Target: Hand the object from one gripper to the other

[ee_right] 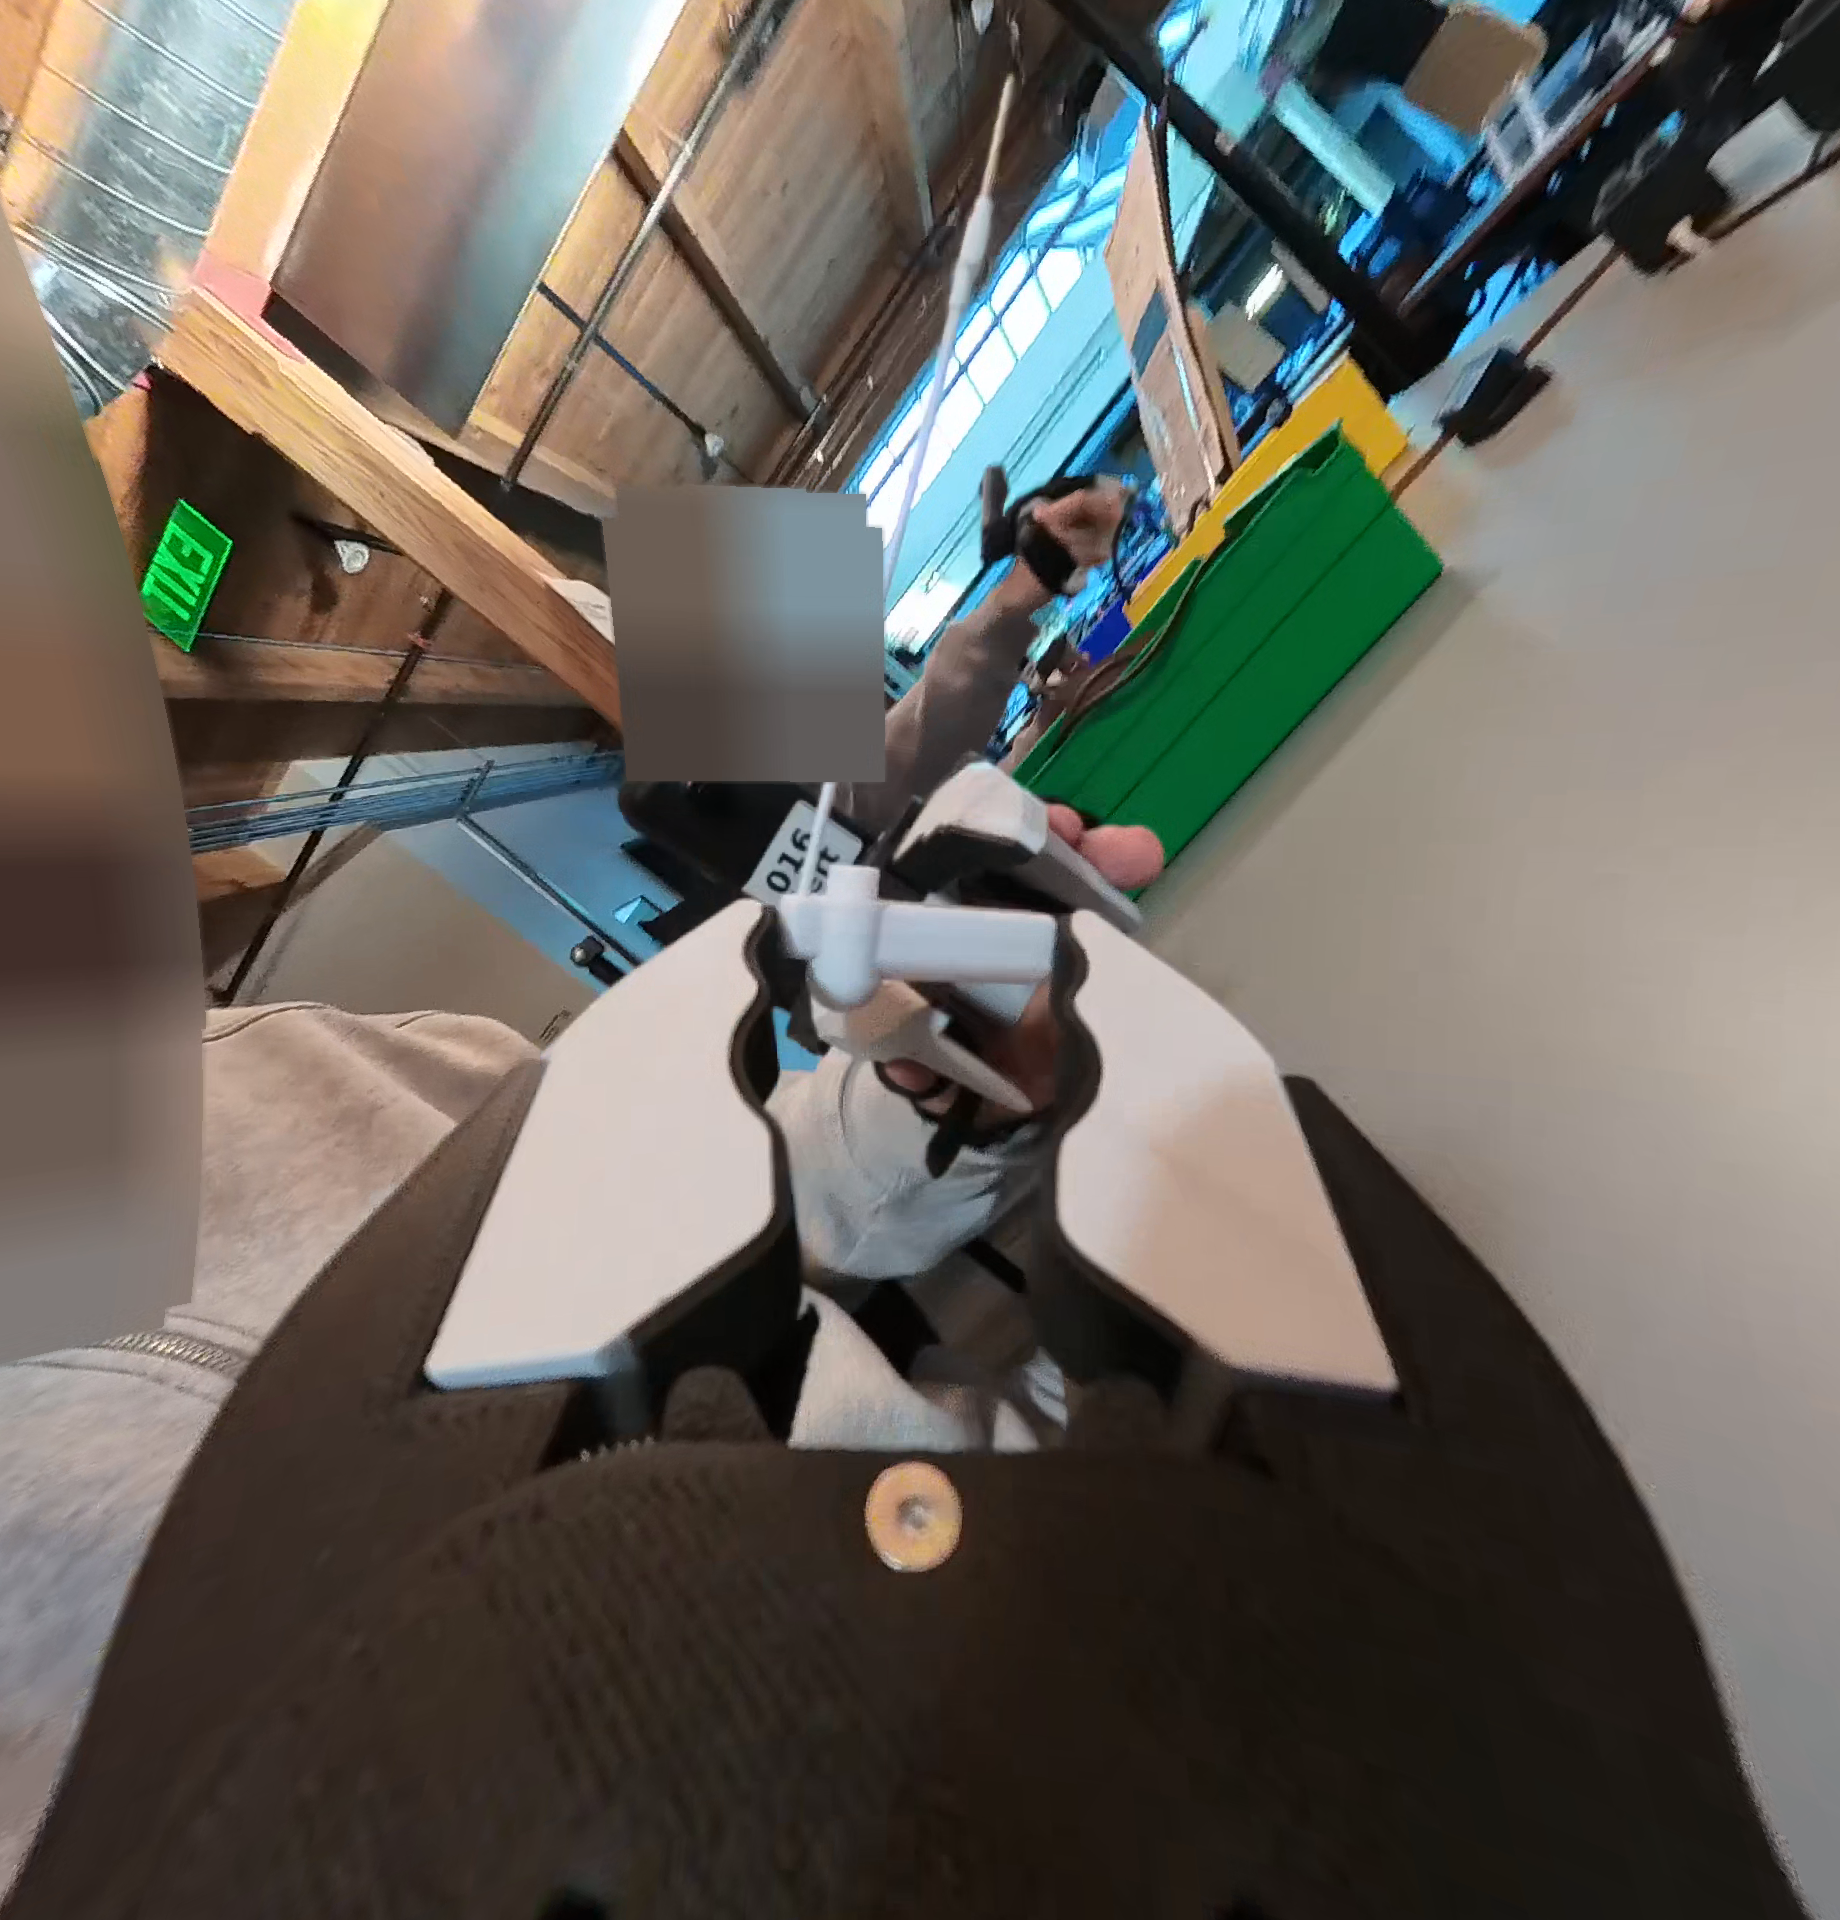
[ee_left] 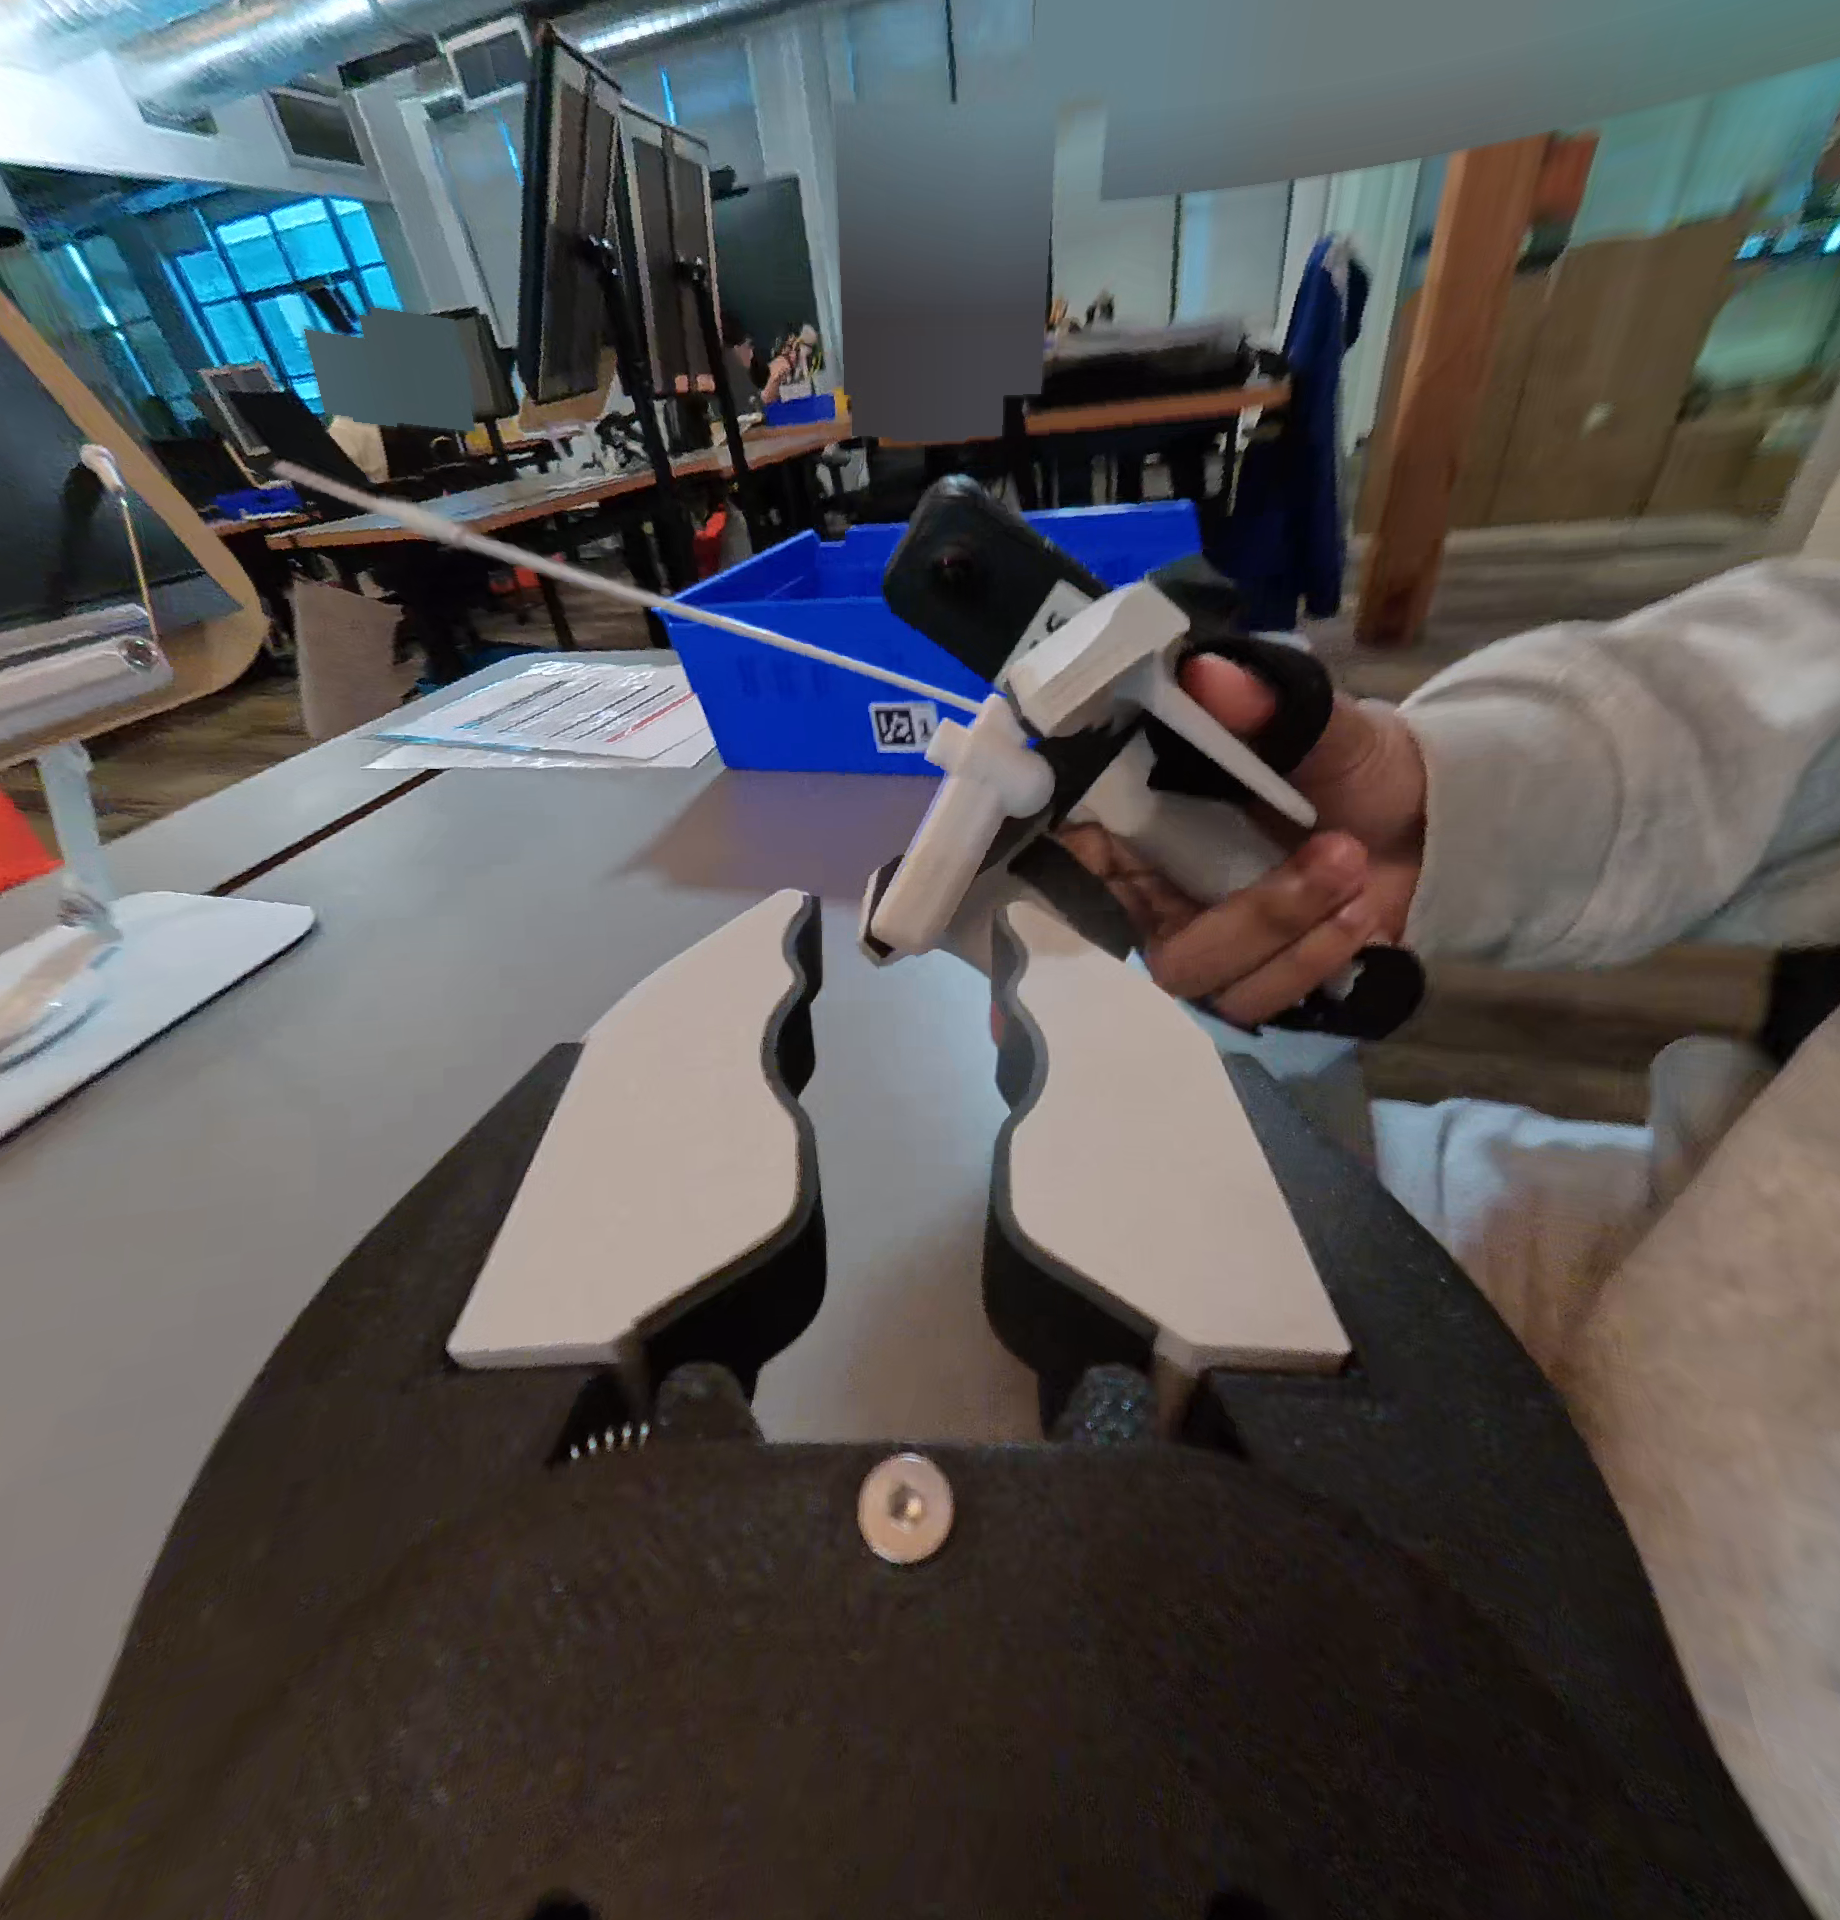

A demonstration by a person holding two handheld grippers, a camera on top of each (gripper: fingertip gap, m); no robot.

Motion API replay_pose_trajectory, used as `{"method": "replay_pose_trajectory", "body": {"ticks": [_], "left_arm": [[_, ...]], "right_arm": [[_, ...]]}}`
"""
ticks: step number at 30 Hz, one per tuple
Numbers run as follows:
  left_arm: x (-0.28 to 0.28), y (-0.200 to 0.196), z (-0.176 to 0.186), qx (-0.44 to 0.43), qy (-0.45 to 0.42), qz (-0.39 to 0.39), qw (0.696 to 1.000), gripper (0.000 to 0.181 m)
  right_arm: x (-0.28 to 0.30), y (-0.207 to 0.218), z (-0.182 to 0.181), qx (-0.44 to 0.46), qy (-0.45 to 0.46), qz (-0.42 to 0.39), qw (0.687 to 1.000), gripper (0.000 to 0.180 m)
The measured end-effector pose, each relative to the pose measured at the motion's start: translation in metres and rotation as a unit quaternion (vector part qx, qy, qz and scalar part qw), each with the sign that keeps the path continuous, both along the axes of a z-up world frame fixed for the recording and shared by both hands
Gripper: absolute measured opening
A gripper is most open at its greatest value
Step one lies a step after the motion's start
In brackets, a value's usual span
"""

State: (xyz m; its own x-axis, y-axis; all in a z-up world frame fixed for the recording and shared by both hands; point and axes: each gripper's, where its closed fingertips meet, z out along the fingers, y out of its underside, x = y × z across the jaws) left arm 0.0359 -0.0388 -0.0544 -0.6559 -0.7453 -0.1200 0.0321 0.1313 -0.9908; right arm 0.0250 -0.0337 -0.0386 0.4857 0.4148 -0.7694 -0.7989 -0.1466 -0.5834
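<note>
The object is a thin white rod (ee_left: 625, 592) with a short white crossbar (ee_right: 937, 940) at its base. My right gripper (ee_right: 911, 935) is shut on the crossbar, which spans the gap between its fingertips. In the left wrist view the right gripper (ee_left: 999, 727) is held in a hand just above and right of my left gripper's tips, with the rod slanting up to the left. My left gripper (ee_left: 905, 935) is open and empty above the grey table (ee_left: 428, 987). One of its white fingers (ee_right: 983, 821) shows just beyond the crossbar in the right wrist view.
A blue bin (ee_left: 791, 665) stands on the table behind the grippers, with a plastic-covered sheet (ee_left: 563, 717) to its left. A screen on a white stand (ee_left: 116, 935) is at the left edge. A green bin (ee_right: 1238, 665) and a yellow bin (ee_right: 1321, 416) show beyond. My two grippers' fingertips are within a few centimetres of each other.
</note>
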Motion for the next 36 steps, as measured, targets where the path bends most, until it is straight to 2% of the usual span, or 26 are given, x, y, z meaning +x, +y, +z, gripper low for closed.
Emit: {"method": "replay_pose_trajectory", "body": {"ticks": [6, 12, 18, 20, 24, 27, 30, 36], "left_arm": [[-0.001, -0.006, -0.012, 0.072, -0.017, 0.006, 0.997, 0.024], [-0.002, -0.01, -0.015, 0.087, -0.021, 0.004, 0.996, 0.016], [-0.002, -0.008, -0.01, 0.077, -0.027, 0.007, 0.997, 0.015], [-0.001, -0.006, -0.008, 0.062, -0.023, 0.009, 0.998, 0.014], [-0.003, -0.004, 0.002, -0.013, -0.001, -0.007, 1.0, 0.014], [-0.007, -0.008, 0.008, -0.083, 0.028, -0.047, 0.995, 0.014], [-0.013, -0.014, 0.011, -0.141, 0.057, -0.095, 0.984, 0.014], [-0.021, -0.02, 0.014, -0.187, 0.085, -0.148, 0.967, 0.013]], "right_arm": [[-0.007, 0.001, -0.009, -0.028, 0.018, 0.034, 0.999, 0.051], [-0.011, 0.003, -0.014, -0.04, 0.022, 0.047, 0.998, 0.051], [-0.015, 0.001, -0.009, -0.019, 0.007, 0.054, 0.998, 0.054], [-0.013, 0.003, -0.01, -0.019, -0.023, 0.035, 0.999, 0.071], [0.001, 0.004, -0.012, -0.022, -0.12, -0.033, 0.992, 0.08], [0.01, -0.002, -0.001, 0.011, -0.182, -0.081, 0.98, 0.075], [0.007, -0.008, 0.01, 0.048, -0.213, -0.088, 0.972, 0.067], [-0.004, -0.011, 0.013, 0.07, -0.292, -0.091, 0.949, 0.051]]}}
